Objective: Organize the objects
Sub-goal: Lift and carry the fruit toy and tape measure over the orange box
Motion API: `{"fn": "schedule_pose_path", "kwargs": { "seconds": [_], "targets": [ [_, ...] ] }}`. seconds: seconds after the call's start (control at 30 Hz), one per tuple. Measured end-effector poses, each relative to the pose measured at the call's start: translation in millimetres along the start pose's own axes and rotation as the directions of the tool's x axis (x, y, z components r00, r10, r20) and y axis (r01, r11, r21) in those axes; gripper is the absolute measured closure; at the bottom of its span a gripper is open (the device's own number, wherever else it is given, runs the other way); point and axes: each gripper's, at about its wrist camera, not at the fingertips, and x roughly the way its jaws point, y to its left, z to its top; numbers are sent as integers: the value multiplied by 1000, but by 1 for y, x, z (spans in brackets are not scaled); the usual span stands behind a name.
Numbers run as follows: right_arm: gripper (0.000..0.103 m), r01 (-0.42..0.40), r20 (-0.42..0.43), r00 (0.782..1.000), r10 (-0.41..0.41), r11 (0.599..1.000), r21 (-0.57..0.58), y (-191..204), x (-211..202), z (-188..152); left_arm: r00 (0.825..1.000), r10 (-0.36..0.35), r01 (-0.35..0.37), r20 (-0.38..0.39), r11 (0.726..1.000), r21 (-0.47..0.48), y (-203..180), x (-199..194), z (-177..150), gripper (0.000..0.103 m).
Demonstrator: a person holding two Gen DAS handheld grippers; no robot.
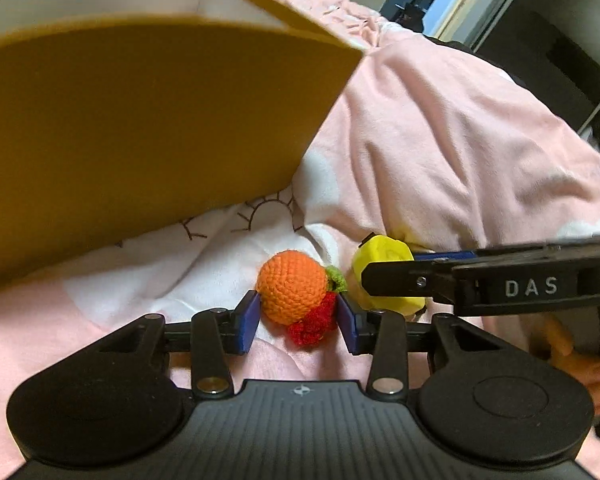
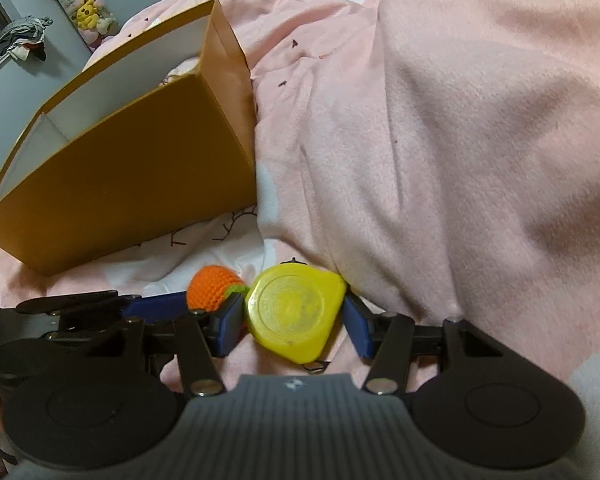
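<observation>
- The pink blanket [image 2: 460,140] spreads under and ahead of both our claws, rising in a big fold ahead and to the right of the right one.
- The brown box [image 2: 140,176] stands open ahead and to the left of both claws. Something pale lies inside, too hidden to name, so we judge the sorting is at most partly done.
- The yellow tape measure [image 2: 296,312] lies flat on the blanket between the pads of our right claw [image 2: 294,330]; the jaws bracket it closely, but we cannot tell whether they are pressing on it.
- The crocheted orange toy [image 1: 296,294] sits between the pads of our left claw [image 1: 298,320], which also flank it closely; firm contact is unclear.
- Both items remain on the blanket, outside the box, so lifting and dropping them in is left.
</observation>
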Motion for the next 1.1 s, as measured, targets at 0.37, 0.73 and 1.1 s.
{"fn": "schedule_pose_path", "kwargs": {
  "seconds": [0.37,0.73,1.1],
  "targets": [
    [47,14,127,992,4,990,-138,27,-37,8,985,73,-76,156,997,16,-8,-70,10,56],
    [47,7,281,954,107,926,-377,77,-81,63,943,163,-143,291,986,-89,-4,-119,61,56],
    [47,77,180,983,38,806,-587,133,-19,128,936,243,-190,253,958,-215,39,-110,95,56]
  ]
}}
